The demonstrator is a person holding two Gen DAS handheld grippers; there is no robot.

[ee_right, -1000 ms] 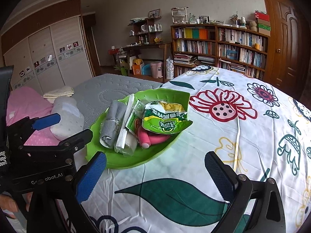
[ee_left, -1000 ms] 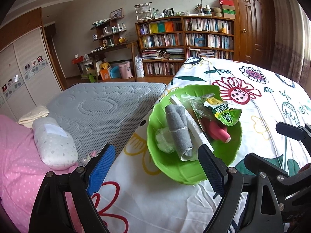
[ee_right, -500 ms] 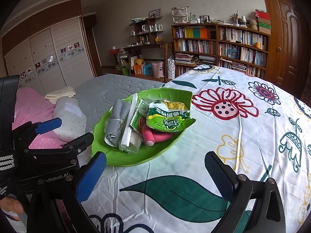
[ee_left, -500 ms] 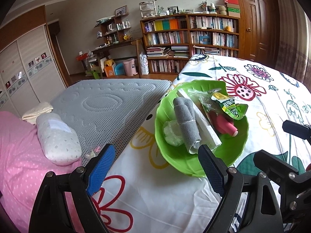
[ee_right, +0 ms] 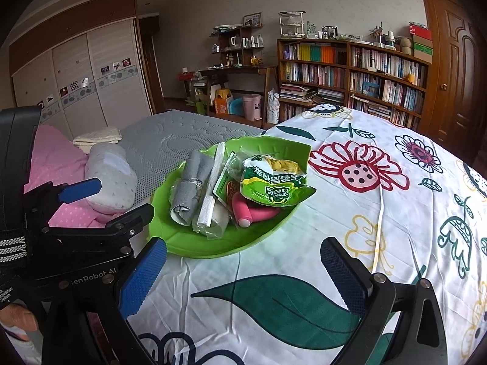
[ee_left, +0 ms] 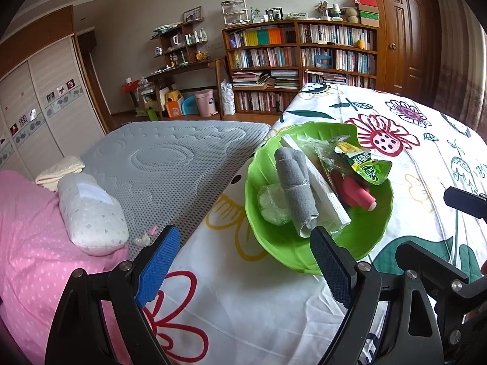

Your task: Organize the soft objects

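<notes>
A green leaf-shaped bowl [ee_left: 377, 222] [ee_right: 274, 152] sits on the flowered bedsheet. Inside lie a rolled grey cloth [ee_left: 295, 188] [ee_right: 191, 188], a folded white cloth [ee_left: 325, 194] [ee_right: 210, 194], a clear plastic-wrapped wad [ee_left: 272, 202], a pink cylinder [ee_left: 357, 194] [ee_right: 246, 211] and a green snack bag [ee_left: 362, 164] [ee_right: 274, 182]. My left gripper [ee_left: 243, 267] is open just short of the bowl's near rim, nothing between its fingers. My right gripper [ee_right: 243, 276] is open over the sheet, in front of the bowl and to its right.
A grey mattress pad [ee_left: 170, 158] and a pink sheet [ee_left: 27, 222] with a small pale pillow [ee_left: 91, 210] lie left of the bowl. A folded cream towel [ee_left: 61, 168] rests beyond. Bookshelves [ee_left: 301, 57], a desk and a wooden door [ee_left: 408, 30] stand along the far wall.
Both grippers have moved slightly forward toward the bowl, which now looks a little larger and nearer. Both stay open and the bowl's contents have not shifted.
</notes>
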